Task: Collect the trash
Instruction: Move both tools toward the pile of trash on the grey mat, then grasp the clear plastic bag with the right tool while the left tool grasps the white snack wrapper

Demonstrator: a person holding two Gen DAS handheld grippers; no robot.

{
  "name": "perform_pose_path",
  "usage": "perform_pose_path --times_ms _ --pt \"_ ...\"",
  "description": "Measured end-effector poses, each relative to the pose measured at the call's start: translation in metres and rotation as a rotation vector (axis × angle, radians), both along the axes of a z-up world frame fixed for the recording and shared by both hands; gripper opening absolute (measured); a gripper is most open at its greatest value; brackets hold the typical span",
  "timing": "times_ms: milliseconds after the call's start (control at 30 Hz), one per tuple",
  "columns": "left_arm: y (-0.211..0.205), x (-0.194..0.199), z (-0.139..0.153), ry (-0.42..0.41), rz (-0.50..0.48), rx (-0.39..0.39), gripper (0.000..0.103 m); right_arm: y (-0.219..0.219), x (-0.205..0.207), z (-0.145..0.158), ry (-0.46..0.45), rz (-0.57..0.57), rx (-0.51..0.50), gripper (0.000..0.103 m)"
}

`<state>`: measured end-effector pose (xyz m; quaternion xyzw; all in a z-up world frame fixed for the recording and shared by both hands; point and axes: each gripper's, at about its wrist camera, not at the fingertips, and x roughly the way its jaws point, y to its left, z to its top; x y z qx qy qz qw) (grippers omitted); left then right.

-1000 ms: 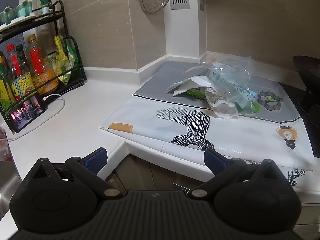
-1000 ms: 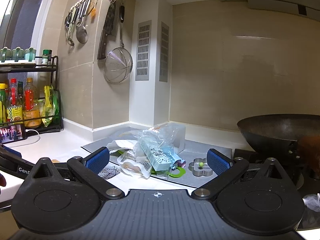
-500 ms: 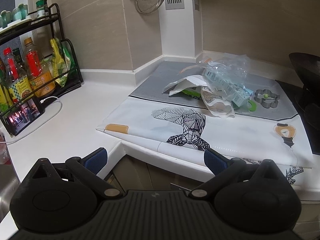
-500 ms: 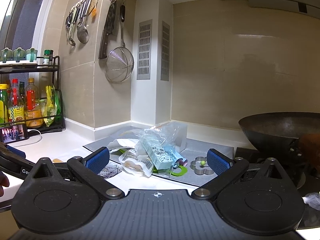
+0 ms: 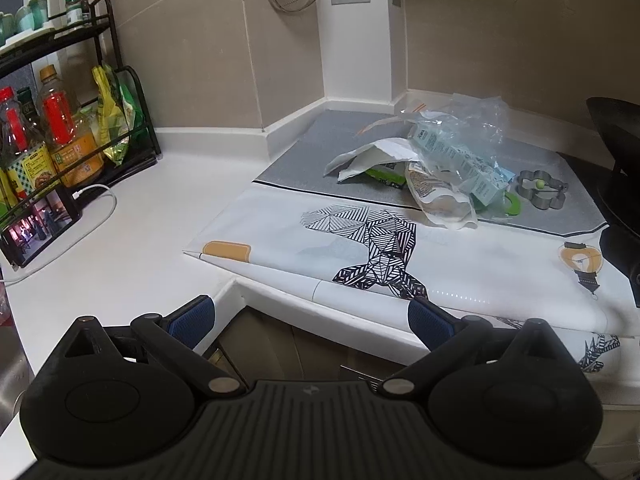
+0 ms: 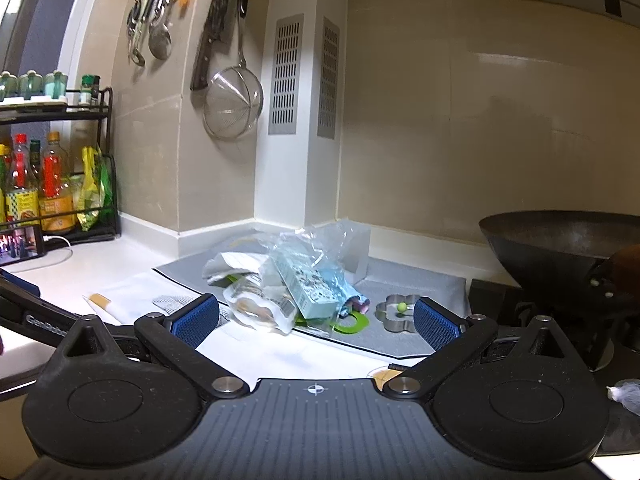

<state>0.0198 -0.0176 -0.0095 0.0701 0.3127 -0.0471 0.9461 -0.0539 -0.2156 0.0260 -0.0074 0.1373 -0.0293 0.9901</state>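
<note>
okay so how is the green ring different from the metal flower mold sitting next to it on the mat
The green ring is flat, bright plastic-looking and half buried under the trash pile. The metal flower mold is grey, scalloped, stands taller, lies fully exposed and has a small green knob. Both rest on the grey mat.

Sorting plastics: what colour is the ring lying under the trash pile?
Bright green; the ring shows best in the right wrist view, partly tucked under the trash pile.

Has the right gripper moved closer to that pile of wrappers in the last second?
Yes, slightly: the right gripper has crept forward; the trash pile and wall vent look a little larger.
</note>
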Motion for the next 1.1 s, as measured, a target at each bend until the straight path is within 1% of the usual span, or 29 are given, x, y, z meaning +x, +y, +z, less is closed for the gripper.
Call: perform_pose_path --times_ms 67,133,200,233,300,333,400,467,500,567,667,733,767,800,833,867,900,933,967,1033,1100 --pt "0.002 0.005 -0.002 0.007 0.009 -0.003 0.103 -0.005 0.013 -0.001 0.01 0.004 0.036 0.103" --pt "0.005 0.011 -0.004 0.019 0.019 -0.014 0.103 -0.01 0.031 -0.001 -0.017 0.012 0.086 0.103" --pt "0.009 0.018 -0.005 0.029 0.032 -0.024 0.103 -0.015 0.053 0.001 -0.013 0.02 0.133 0.103" --pt "0.011 0.021 -0.006 0.046 0.043 -0.03 0.103 -0.018 0.065 0.003 -0.009 0.023 0.161 0.103" --pt "0.015 0.026 -0.007 0.054 0.058 -0.037 0.103 -0.024 0.093 0.005 0.007 0.024 0.245 0.103" --pt "0.017 0.029 -0.007 0.06 0.064 -0.038 0.103 -0.027 0.106 0.006 0.004 0.02 0.262 0.103" --pt "0.021 0.035 -0.009 0.069 0.075 -0.04 0.103 -0.036 0.136 0.003 0.038 -0.004 0.4 0.103" --pt "0.025 0.041 -0.012 0.074 0.085 -0.043 0.103 -0.041 0.164 -0.001 0.065 -0.07 0.482 0.103" --pt "0.027 0.044 -0.012 0.077 0.089 -0.047 0.103 -0.044 0.178 -0.004 0.081 -0.109 0.494 0.103" --pt "0.03 0.049 -0.014 0.08 0.1 -0.04 0.103 -0.048 0.199 -0.011 0.092 -0.142 0.517 0.103" --pt "0.03 0.055 -0.014 0.085 0.109 -0.04 0.103 -0.053 0.222 -0.015 0.103 -0.113 0.541 0.103" --pt "0.029 0.06 -0.012 0.08 0.104 -0.059 0.103 -0.055 0.227 -0.017 0.115 -0.068 0.572 0.09" --pt "0.026 0.062 -0.011 0.078 0.102 -0.064 0.103 -0.055 0.226 -0.016 0.12 -0.044 0.578 0.076" --pt "0.024 0.064 -0.011 0.076 0.099 -0.071 0.103 -0.054 0.224 -0.016 0.118 -0.022 0.562 0.061" --pt "0.019 0.067 -0.01 0.078 0.094 -0.078 0.103 -0.051 0.219 -0.015 0.107 -0.002 0.531 0.054" --pt "0.015 0.07 -0.01 0.083 0.088 -0.082 0.103 -0.048 0.212 -0.013 0.089 0.012 0.497 0.035" --pt "0.011 0.073 -0.009 0.086 0.08 -0.093 0.103 -0.046 0.203 -0.011 0.065 0.023 0.472 0.022" --pt "0.006 0.077 -0.008 0.085 0.069 -0.106 0.103 -0.043 0.192 -0.007 0.035 0.022 0.445 0.017" --pt "0.002 0.08 -0.007 0.082 0.063 -0.113 0.103 -0.041 0.179 -0.003 0.0 0.017 0.415 0.015" --pt "-0.008 0.087 -0.006 0.076 0.06 -0.119 0.103 -0.037 0.149 0.005 -0.071 -0.011 0.358 0.014" --pt "-0.016 0.095 -0.005 0.079 0.048 -0.131 0.103 -0.034 0.121 0.011 -0.111 -0.065 0.31 0.014"
